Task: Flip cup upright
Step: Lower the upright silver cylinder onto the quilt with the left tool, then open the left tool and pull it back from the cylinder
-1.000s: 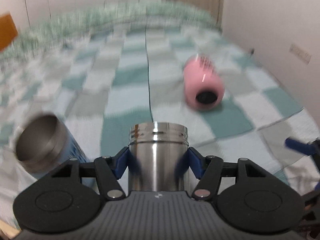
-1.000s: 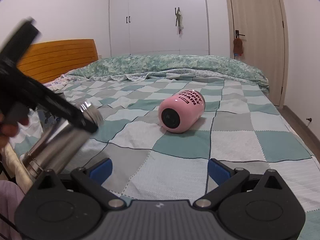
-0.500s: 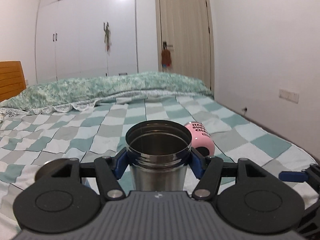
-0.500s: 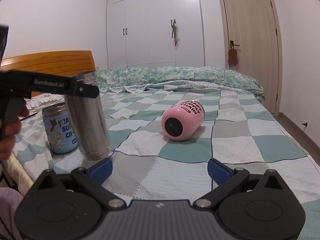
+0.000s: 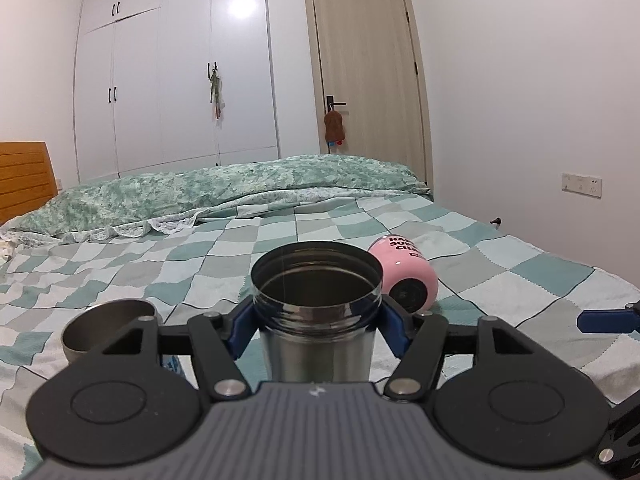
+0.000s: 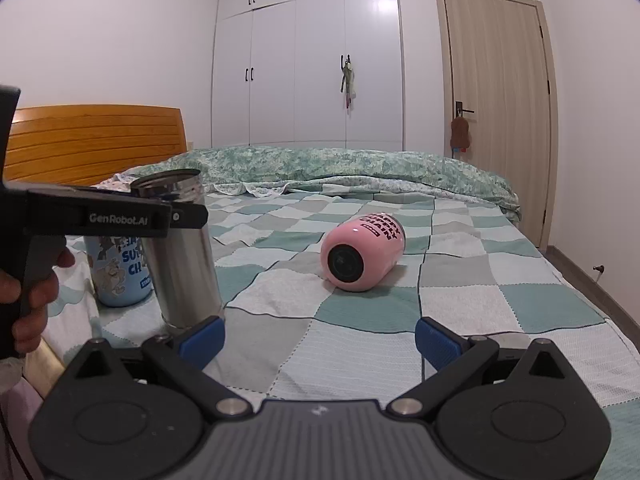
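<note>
My left gripper [image 5: 316,320] is shut on a steel cup [image 5: 316,308], upright with its open mouth up. In the right wrist view the steel cup [image 6: 180,256] stands on the bed near its left edge, gripped near the rim by the left gripper [image 6: 176,216]. A pink cup [image 6: 362,254] with black lettering lies on its side mid-bed; it also shows in the left wrist view [image 5: 404,276]. My right gripper [image 6: 318,338] is open and empty, low over the bed in front of the pink cup.
A blue printed cup [image 6: 116,272] stands upright just behind the steel cup; its rim shows in the left wrist view [image 5: 108,328]. The checked bedspread [image 6: 460,280] covers the bed. A folded green quilt [image 6: 340,168] lies at the far side, a wooden headboard [image 6: 96,140] at left.
My left gripper swung the steel cup from tilted to upright and brought it down onto the bed beside the blue cup. The right gripper and pink cup stayed put.
</note>
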